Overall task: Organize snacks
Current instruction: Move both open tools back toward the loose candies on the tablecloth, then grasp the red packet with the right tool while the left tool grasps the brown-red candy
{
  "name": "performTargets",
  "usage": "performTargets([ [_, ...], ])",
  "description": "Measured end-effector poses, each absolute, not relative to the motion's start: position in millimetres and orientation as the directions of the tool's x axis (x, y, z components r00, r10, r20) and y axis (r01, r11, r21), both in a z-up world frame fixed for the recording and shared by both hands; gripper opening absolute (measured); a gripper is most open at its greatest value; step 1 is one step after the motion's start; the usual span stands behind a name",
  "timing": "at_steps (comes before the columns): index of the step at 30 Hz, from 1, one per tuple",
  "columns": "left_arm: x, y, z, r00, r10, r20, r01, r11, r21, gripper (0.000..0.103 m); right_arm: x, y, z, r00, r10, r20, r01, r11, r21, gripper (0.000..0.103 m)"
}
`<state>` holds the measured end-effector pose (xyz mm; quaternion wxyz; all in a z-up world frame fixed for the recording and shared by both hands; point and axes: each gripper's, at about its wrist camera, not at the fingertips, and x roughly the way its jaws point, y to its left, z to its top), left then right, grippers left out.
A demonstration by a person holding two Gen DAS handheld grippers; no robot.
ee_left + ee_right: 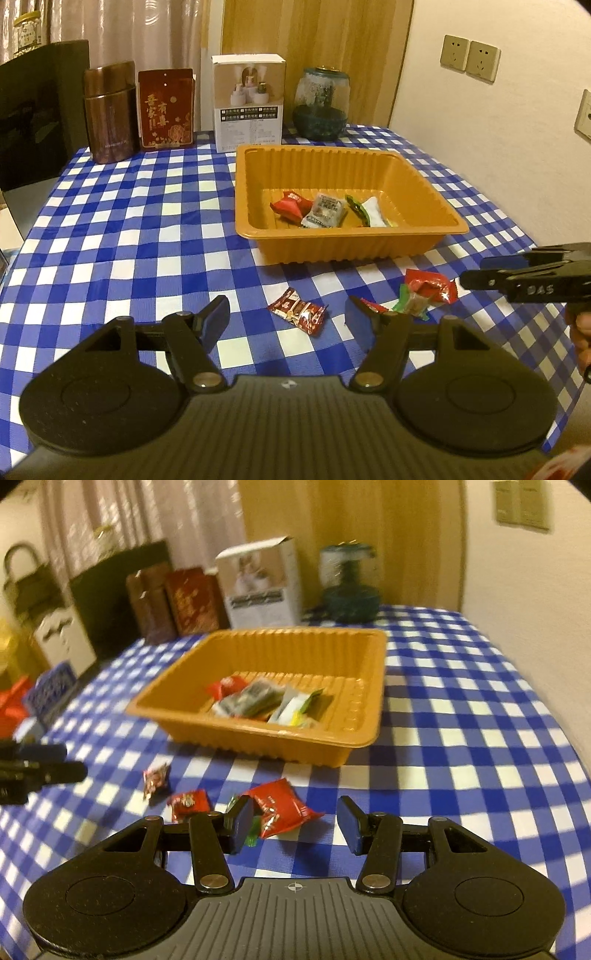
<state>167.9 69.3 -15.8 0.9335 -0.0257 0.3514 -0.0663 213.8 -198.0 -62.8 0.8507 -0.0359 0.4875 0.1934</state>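
Hovering over wrapped snacks (pixel 298 312), left gripper (pixel 284 319) apart, right gripper (pixel 295 821) seemingly apart, both empty.

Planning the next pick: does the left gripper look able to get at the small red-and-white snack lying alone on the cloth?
Probably yes. The left gripper is open, the small red-and-white snack lies between and just beyond its fingers, and nothing covers it.

— What sort of place?
— A home dining corner; a surface (pixel 129 229) under a blue checked cloth; curtains (pixel 122 33), wall sockets (pixel 469 59); a tea tin (pixel 109 110) and gift box (pixel 166 109) along its far edge.
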Motion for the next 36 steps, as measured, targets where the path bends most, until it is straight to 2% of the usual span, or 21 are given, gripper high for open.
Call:
performTargets([
  [3, 169, 67, -18, 0.743, -0.153, -0.652, 0.119, 0.988, -0.097, 0.07, 220, -191, -73, 0.418, 0.299, -0.858, -0.4, 0.908, 0.122, 0.051],
  [19, 179, 61, -28, 0.719, -0.173, -0.673, 0.13, 0.985, -0.115, 0.071, 245, -178, -108, 0.322, 0.326, -0.889, -0.494, 0.859, 0.136, 0.05],
  [20, 179, 61, -28, 0.719, -0.174, -0.673, 0.131, 0.985, -0.114, 0.071, 245, -178, -109, 0.318, 0.324, -0.891, -0.497, 0.857, 0.135, 0.049],
  [21, 180, 60, -28, 0.718, -0.174, -0.674, 0.132, 0.985, -0.114, 0.072, 245, -177, -110, 0.314, 0.322, -0.893, -0.5, 0.856, 0.132, 0.041],
  [32, 188, 63, -41, 0.69, -0.159, -0.707, 0.097, 0.987, -0.127, 0.072, 235, -178, -98, 0.307, 0.307, -0.901, -0.416, 0.895, 0.163, 0.033],
  [36, 196, 65, -49, 0.682, -0.151, -0.715, 0.067, 0.987, -0.145, 0.066, 230, -177, -89, 0.322, 0.304, -0.897, -0.369, 0.912, 0.177, 0.032],
])
